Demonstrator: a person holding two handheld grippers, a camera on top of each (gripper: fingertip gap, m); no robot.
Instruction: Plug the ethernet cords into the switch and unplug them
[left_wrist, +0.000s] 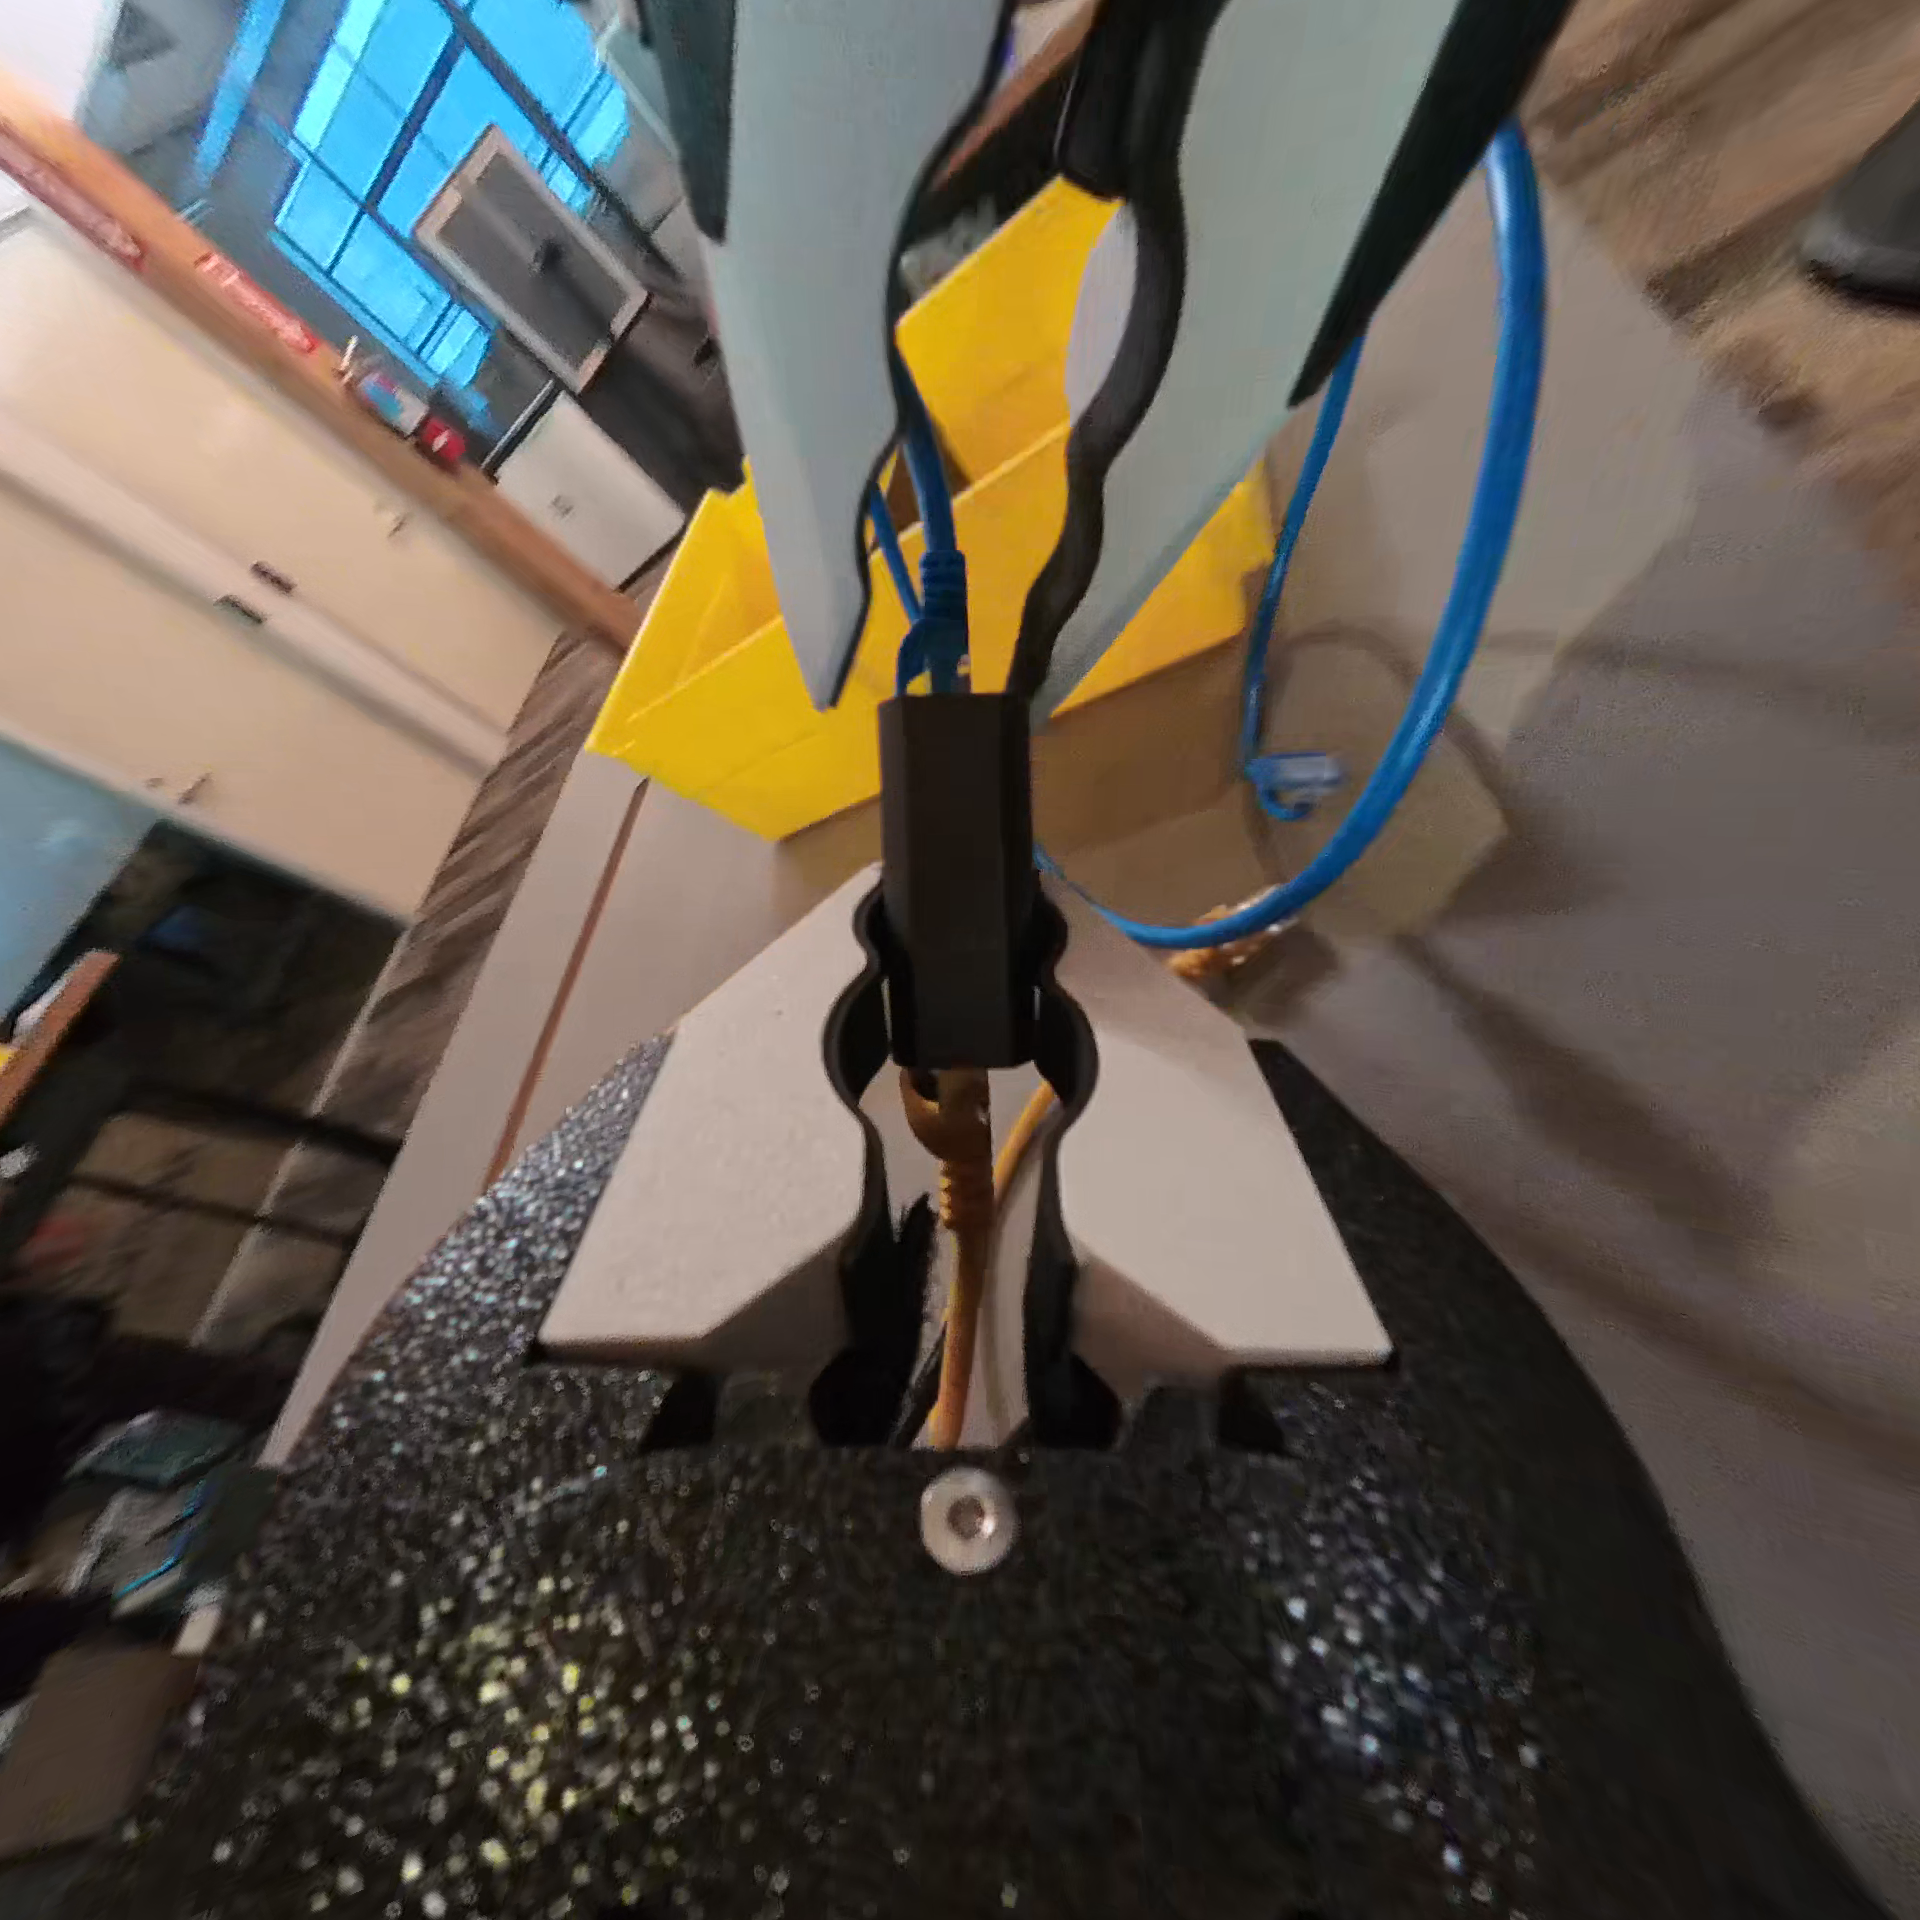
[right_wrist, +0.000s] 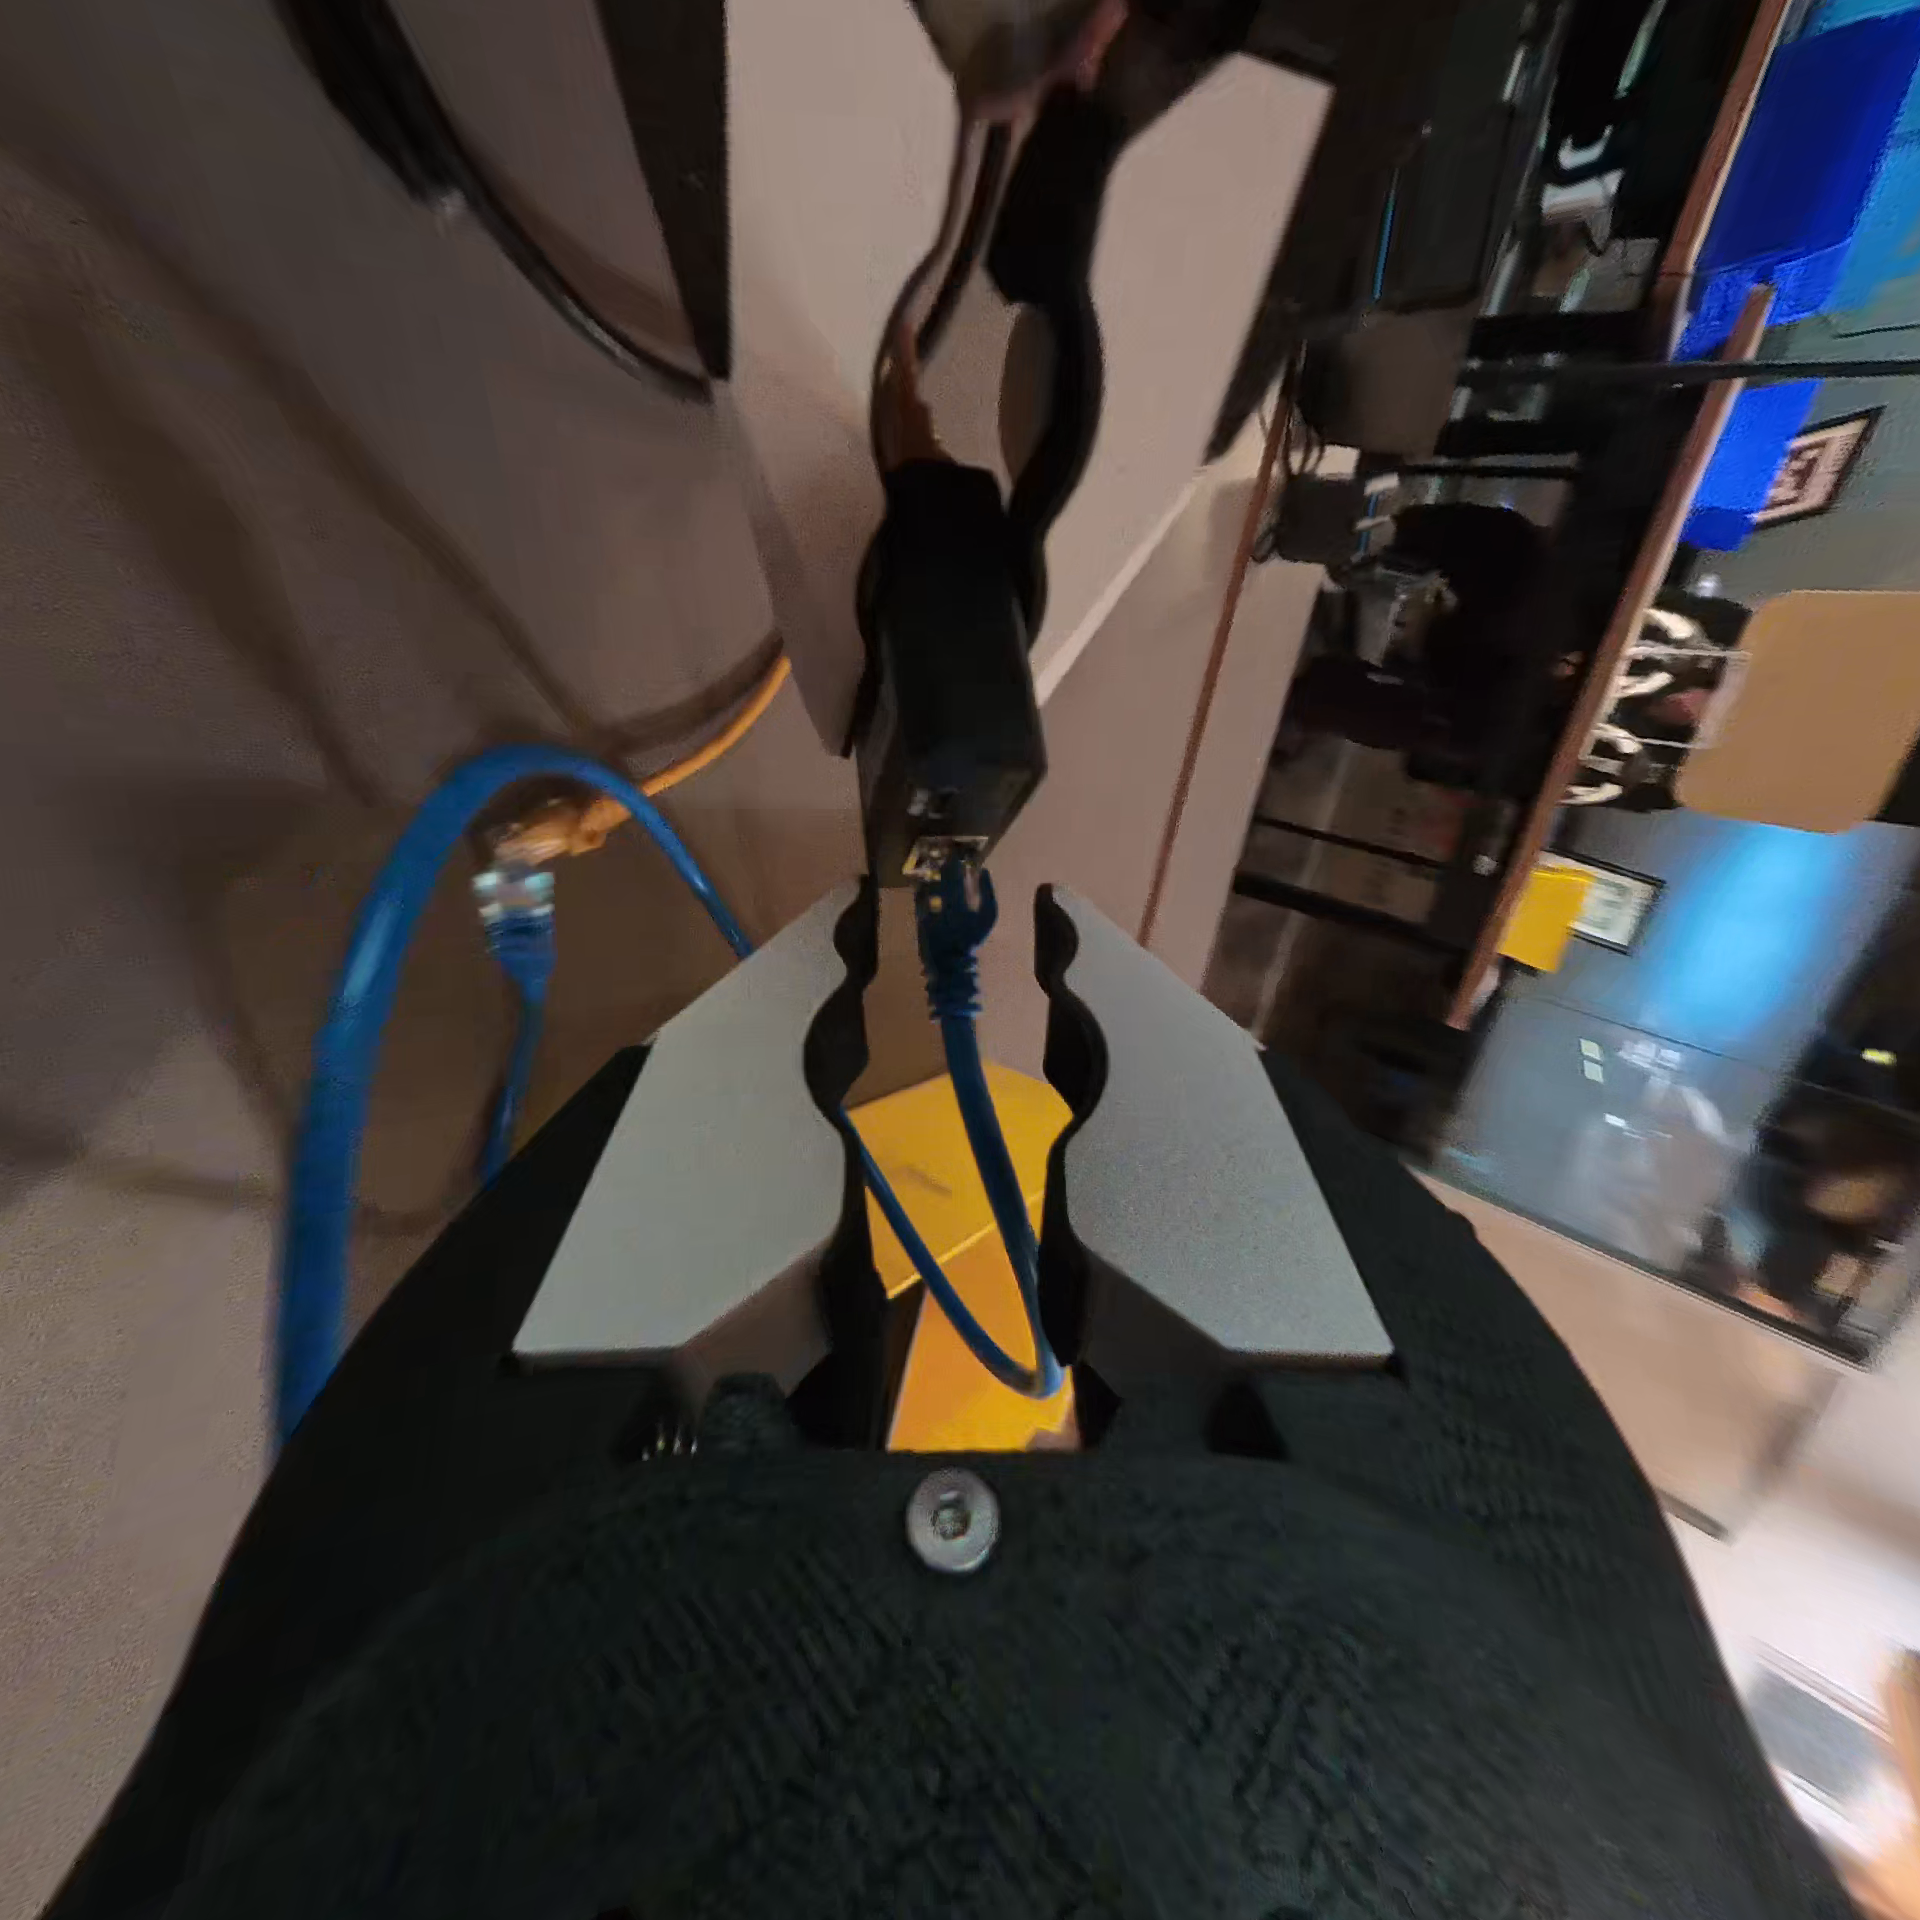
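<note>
Gripping black switch: left gripper; no legible writing.

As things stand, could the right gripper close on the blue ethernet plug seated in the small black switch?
Probably yes. The right gripper is open, and the blue ethernet plug sits between its fingertips with nothing in between. The left gripper holds the small black switch from the far end.

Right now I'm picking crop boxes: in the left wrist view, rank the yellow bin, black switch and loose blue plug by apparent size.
1. Yellow bin
2. Switch, though it sits nearer the camera
3. Blue plug
</note>
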